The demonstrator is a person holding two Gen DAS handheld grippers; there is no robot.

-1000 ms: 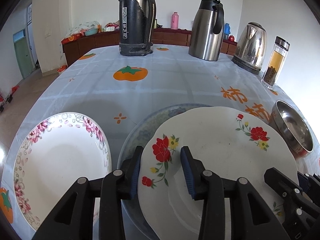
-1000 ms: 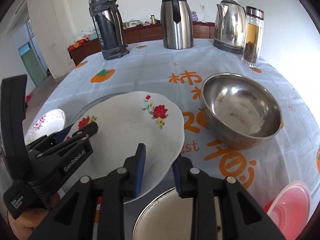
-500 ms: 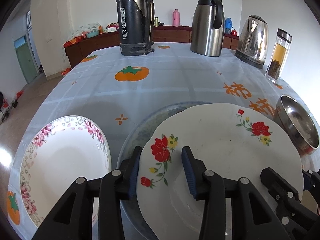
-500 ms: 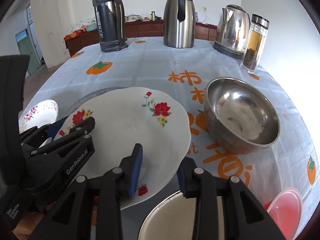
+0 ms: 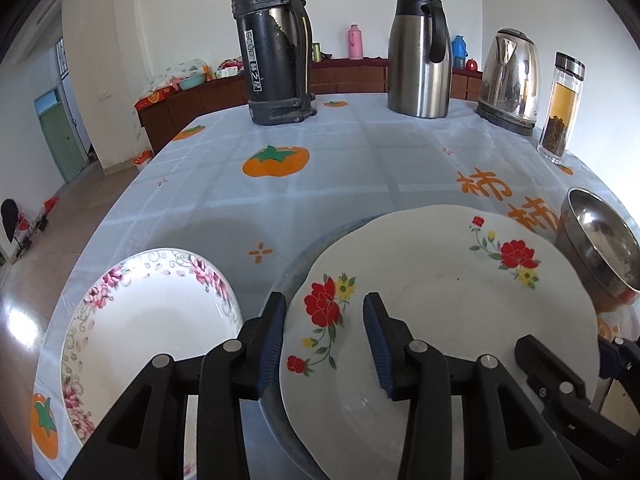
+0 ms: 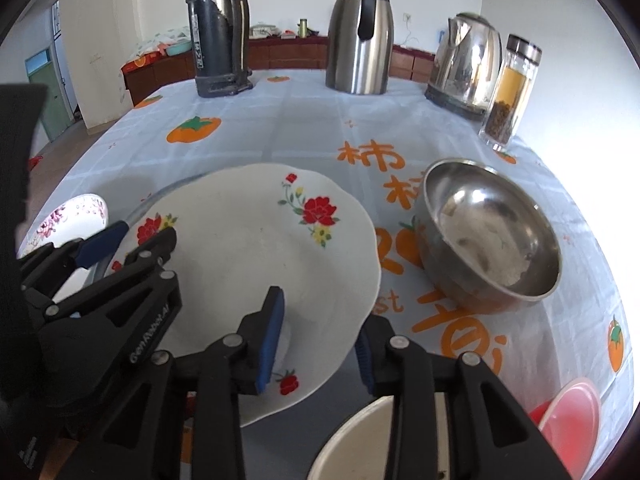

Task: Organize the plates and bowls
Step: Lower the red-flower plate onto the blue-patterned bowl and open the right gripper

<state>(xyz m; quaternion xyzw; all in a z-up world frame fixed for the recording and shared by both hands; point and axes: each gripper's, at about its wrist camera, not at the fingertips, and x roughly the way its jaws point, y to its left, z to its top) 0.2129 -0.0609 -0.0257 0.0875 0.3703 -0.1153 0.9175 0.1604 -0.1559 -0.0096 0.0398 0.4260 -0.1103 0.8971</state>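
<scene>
A white plate with red flowers lies on a larger grey-rimmed plate. My left gripper straddles its left rim: one pad is outside the edge and the other over the plate, with clear gaps, so it is open. My right gripper straddles the near right rim with its pads off the plate, open too. To the left sits a pink-flowered plate. A steel bowl stands to the right.
A cream bowl sits just under my right gripper, with a red plastic bowl at the near right. At the far end stand a black thermos, a steel jug, a kettle and a glass bottle.
The right gripper's jaws have widened around the flowered plate's rim. The plate has settled flatter on the grey plate. The left gripper has barely changed.
</scene>
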